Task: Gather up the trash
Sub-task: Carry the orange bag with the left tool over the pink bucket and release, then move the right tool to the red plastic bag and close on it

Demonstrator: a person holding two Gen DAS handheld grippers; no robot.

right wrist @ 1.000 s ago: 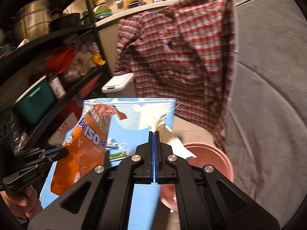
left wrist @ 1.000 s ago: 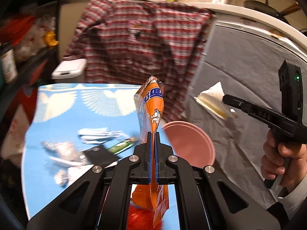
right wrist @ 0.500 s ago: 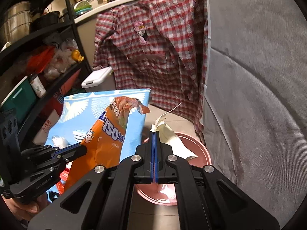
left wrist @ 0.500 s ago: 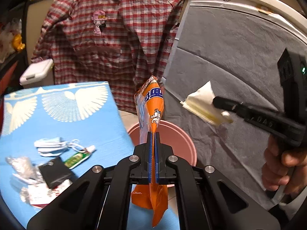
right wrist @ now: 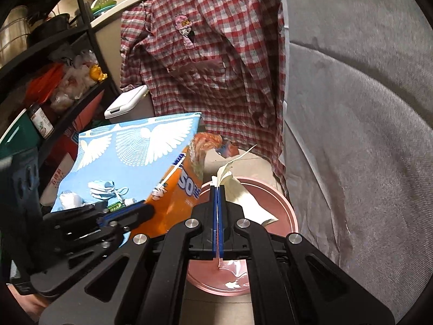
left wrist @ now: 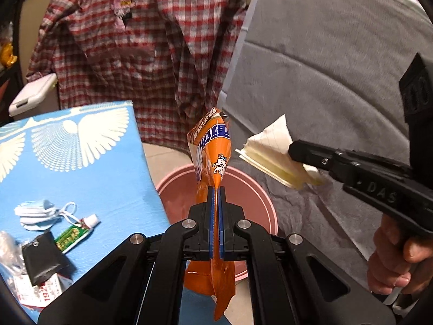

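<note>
Over the bin: both grippers hang above a pink bin (left wrist: 259, 197) on the floor.
Left gripper (left wrist: 215, 189): jaws clamped on an orange snack bag (left wrist: 215, 149), which hangs through them above the bin.
Right gripper (right wrist: 217, 188): jaws clamped on a folded white paper wrapper (right wrist: 238, 189), held over the bin's rim.
Hand (left wrist: 400, 254): grips the right gripper's handle.
Surface (left wrist: 89, 168): blue cloth with white wings; a face mask (left wrist: 38, 214), a green tube (left wrist: 75, 233) and a black pouch (left wrist: 44, 257) lie on it.
Behind: a red plaid shirt (right wrist: 211, 62) hangs beside grey fabric (right wrist: 351, 108).
</note>
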